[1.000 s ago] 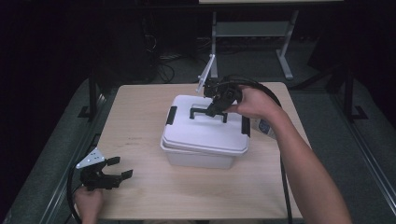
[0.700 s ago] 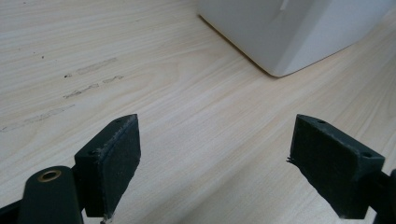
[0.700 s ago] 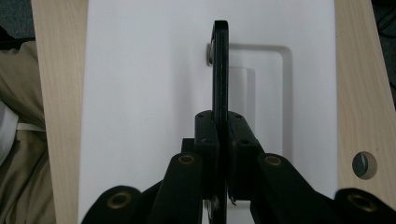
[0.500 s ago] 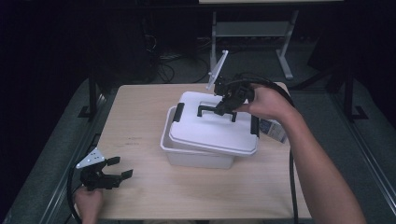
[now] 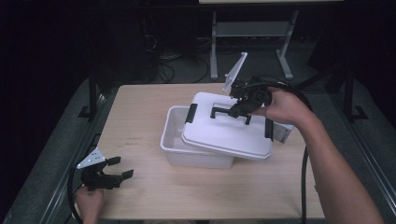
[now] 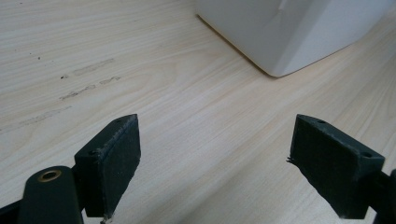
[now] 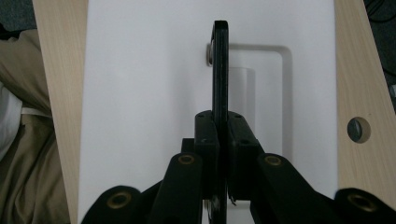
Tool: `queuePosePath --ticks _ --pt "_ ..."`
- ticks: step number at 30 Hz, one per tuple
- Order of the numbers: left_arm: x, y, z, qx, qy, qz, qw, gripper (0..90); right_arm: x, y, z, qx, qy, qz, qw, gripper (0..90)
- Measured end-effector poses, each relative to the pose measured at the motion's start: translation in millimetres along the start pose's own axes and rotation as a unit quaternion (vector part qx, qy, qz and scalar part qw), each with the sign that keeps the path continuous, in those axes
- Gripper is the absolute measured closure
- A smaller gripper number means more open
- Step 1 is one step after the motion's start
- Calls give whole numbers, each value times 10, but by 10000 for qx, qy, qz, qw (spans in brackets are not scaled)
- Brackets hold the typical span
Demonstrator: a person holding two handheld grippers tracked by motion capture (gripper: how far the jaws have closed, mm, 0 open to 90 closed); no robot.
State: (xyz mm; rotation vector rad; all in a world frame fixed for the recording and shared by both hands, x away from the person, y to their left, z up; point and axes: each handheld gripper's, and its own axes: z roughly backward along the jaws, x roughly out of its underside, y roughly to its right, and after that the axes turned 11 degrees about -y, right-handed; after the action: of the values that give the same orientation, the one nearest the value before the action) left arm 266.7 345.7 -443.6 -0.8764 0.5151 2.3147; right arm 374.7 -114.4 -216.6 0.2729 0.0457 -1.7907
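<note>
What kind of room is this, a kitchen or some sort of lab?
Most likely a lab or recording studio, not a kitchen: a bare wooden table in a dark room, cables on the floor, and a metal stand behind it.

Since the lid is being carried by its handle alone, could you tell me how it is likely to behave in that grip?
The lid probably stays stiff: it looks like flat moulded plastic and shows no sag. It seems light, as the right gripper carries it by the thin black handle alone. It may swing or tilt, since it already hangs slanted over the box.

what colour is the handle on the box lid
Black, on a white lid; the handle shows best in the high view.
</note>
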Motion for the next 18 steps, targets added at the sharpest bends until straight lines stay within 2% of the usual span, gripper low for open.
queuePosePath --ticks 9,18 --pt "7 0 3 -8 7 8 10000 155 250 -6 32 27 17 -176 9998 845" --pt "0 14 -11 13 4 5 10000 156 418 -17 55 20 34 -358 9994 845"
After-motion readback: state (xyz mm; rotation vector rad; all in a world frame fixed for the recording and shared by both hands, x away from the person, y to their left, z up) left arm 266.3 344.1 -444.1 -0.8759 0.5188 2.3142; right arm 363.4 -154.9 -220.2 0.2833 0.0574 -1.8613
